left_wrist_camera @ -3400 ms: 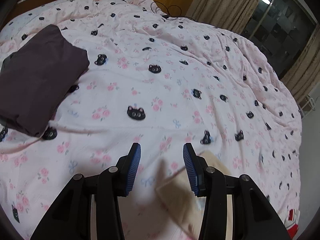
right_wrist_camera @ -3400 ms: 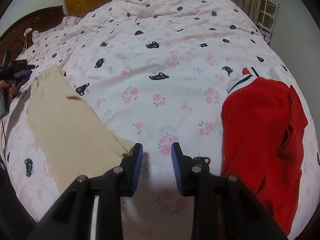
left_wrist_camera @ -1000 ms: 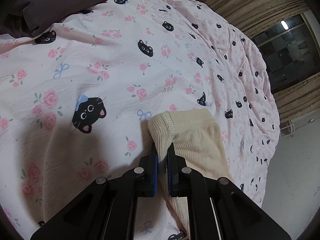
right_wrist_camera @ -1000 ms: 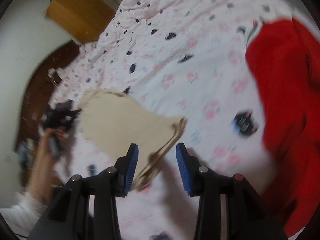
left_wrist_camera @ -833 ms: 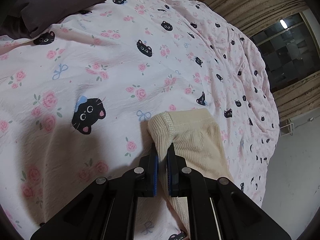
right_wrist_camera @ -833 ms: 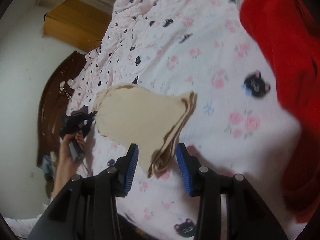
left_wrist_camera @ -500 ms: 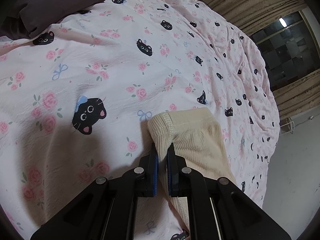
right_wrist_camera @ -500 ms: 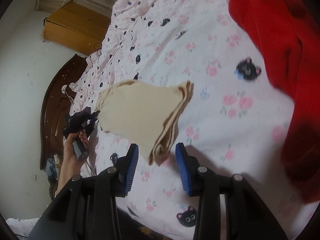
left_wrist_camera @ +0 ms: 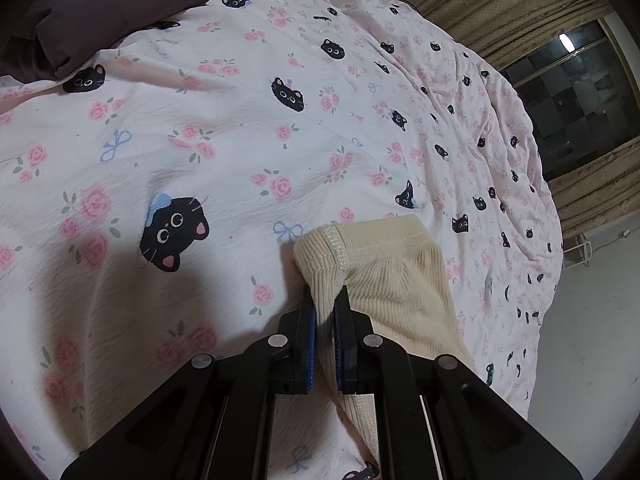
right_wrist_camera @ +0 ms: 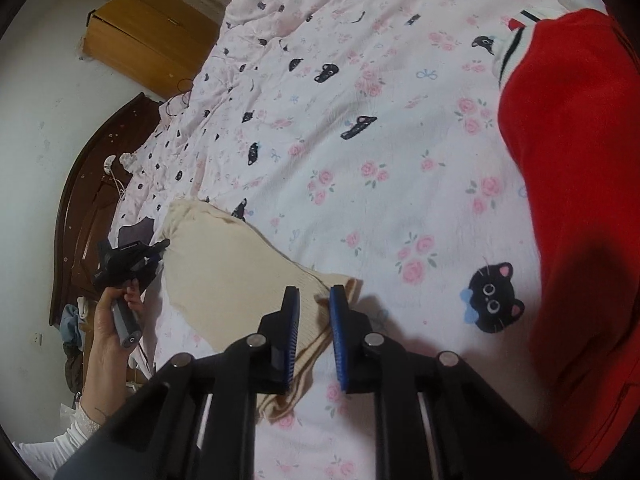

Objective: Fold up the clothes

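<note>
So, status:
Left gripper (left_wrist_camera: 326, 312): my jaws pinch one ribbed corner of the cream garment (left_wrist_camera: 384, 280), by the stitched hem.
Right gripper (right_wrist_camera: 314, 312): my jaws stand spread, straddling the opposite corner of the cream garment (right_wrist_camera: 224, 276), not clamped.
Garment: folded, stretched between both tongs over the quilt (right_wrist_camera: 360, 160).
Red garment (right_wrist_camera: 576, 200): on the quilt, right side, apart from the cream one.
Dark garment (left_wrist_camera: 100, 8): folded, far left on the quilt (left_wrist_camera: 240, 128).
Left hand (right_wrist_camera: 110, 324): grips the left handle.

cream ribbed garment (right_wrist_camera: 224, 264), folded, lying on bed, one corner lifted
</note>
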Motion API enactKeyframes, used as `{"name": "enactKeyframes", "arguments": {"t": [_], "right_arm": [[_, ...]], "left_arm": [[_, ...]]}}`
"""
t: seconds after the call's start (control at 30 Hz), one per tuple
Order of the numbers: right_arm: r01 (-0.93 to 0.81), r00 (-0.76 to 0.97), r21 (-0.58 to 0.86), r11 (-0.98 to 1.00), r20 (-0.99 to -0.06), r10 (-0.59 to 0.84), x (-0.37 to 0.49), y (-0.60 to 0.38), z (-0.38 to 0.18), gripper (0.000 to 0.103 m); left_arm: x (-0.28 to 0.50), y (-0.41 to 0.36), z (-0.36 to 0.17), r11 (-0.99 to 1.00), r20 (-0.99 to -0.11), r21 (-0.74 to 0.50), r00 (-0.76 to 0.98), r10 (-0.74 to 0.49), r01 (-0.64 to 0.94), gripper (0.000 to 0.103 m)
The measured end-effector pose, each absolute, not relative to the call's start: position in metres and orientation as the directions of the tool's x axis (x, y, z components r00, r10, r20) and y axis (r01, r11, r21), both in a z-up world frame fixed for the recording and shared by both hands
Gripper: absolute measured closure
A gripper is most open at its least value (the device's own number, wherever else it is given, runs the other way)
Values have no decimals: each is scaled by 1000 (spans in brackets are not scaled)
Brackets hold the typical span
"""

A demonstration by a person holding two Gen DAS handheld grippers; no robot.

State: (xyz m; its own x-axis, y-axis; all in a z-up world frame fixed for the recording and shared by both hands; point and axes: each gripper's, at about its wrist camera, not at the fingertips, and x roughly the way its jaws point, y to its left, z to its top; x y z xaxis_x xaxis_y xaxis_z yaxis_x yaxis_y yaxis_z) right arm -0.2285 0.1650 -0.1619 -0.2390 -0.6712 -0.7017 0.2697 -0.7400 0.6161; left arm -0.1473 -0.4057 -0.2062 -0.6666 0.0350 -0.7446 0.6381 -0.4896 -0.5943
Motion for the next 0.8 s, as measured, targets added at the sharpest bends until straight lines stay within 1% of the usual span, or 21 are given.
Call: {"name": "enactKeyframes", "arguments": {"t": [0.13,0.2,0.4,0.73,0.8], "right_arm": [[283,-251,595,-752,-711,-657,-228,166,-159,86],[290,-256,585,-757,-715,-650,-227,166,-158,84],[309,-271,553,-774,-728,-629,-226,167,-155,84],[347,-248,505,-790,-763,-597,-223,155,-161,84],[352,-245,499,-792,-768,-592,-223,154,-161,91]], "left_arm": [[-148,-405,-207,-494,-747,-590,-664,33,639,97],[-148,-405,-207,-497,-748,-586,-662,31,639,97],[-148,-404,-207,-505,-753,-577,-657,25,642,97],[-149,-404,-210,-504,-756,-574,-654,24,646,97],[-150,-404,-210,-503,-756,-574,-654,24,646,97]]}}
